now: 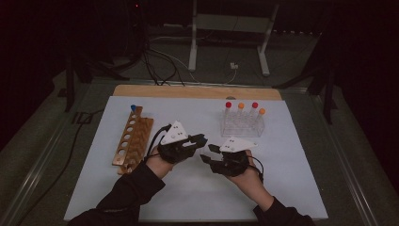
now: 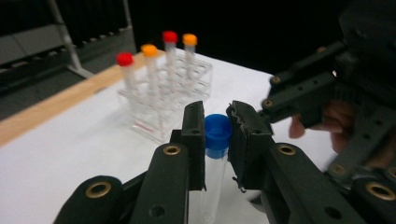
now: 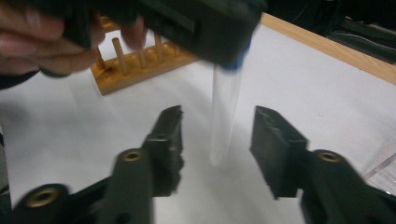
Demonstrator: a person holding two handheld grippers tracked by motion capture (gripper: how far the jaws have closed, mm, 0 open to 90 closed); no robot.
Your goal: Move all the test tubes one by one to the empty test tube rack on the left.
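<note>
The step in hand looks like a handover of a blue-capped tube [image 2: 215, 154] from the right gripper to the left one. To do it well, the left gripper [image 1: 200, 140] should keep its clamp square on the cap end and hold still while the right gripper [image 1: 210, 154] backs off straight, so its pads do not brush the glass and tip it. After that the tube probably goes to one of the racks, lowered upright.

Going left to right in the high view: the wooden rack [image 1: 133, 140] lies at centre left, with one blue-capped tube [image 1: 133, 108] standing at its far end. Just right of it is the left gripper, then the right gripper facing it near the middle of the frame, the two almost meeting. The clear rack [image 1: 243, 123] with its red and orange caps stands at upper right.

In the left gripper view the jaws are clamped on the tube at its blue cap, in the centre of the frame, body hanging down. In the right gripper view the jaws stand apart, with the tube's clear body [image 3: 224, 114] between them, touching neither pad.
</note>
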